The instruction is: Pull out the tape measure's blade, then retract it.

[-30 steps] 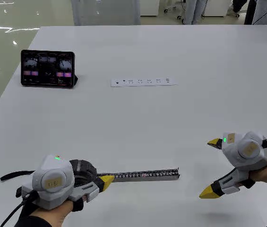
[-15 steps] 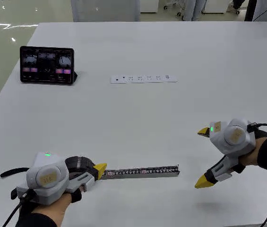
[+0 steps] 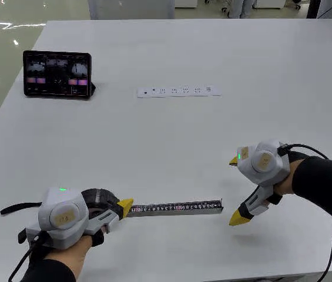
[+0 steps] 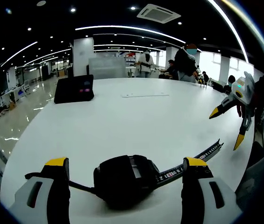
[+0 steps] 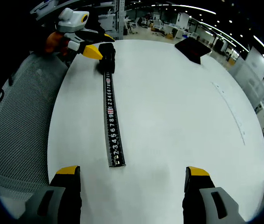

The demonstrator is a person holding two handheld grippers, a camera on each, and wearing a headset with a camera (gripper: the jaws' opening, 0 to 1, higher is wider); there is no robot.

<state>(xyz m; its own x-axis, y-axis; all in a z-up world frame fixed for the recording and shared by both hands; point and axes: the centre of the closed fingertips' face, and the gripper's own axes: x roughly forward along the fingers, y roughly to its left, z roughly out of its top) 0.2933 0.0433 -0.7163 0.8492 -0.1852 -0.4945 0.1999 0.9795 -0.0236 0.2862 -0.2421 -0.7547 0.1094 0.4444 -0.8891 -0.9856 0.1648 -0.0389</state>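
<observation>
So, I'm reading the pull-out as done. The blade (image 3: 177, 207) is lying flat on the table (image 3: 171, 141), numbers up, and running across the lower middle of the head view. At the lower left it is feeding out of the case (image 3: 98, 202).

The left gripper (image 4: 126, 163) is straddling that case. In its own view the black case is sitting at the bottom centre between wide-open jaws, with a gap showing on each side, so I'm not pinching it.

The right gripper (image 3: 236, 190) is hovering at the lower right of the head view, just beyond the blade's free end. Its jaws are also standing wide apart and gripping nothing. In the right gripper view the blade's end is lying just ahead of the two tips, slightly left of centre and touching neither.

By my judgement the retraction is what I'm left with: the whole drawn length is waiting to go back into the case.
</observation>
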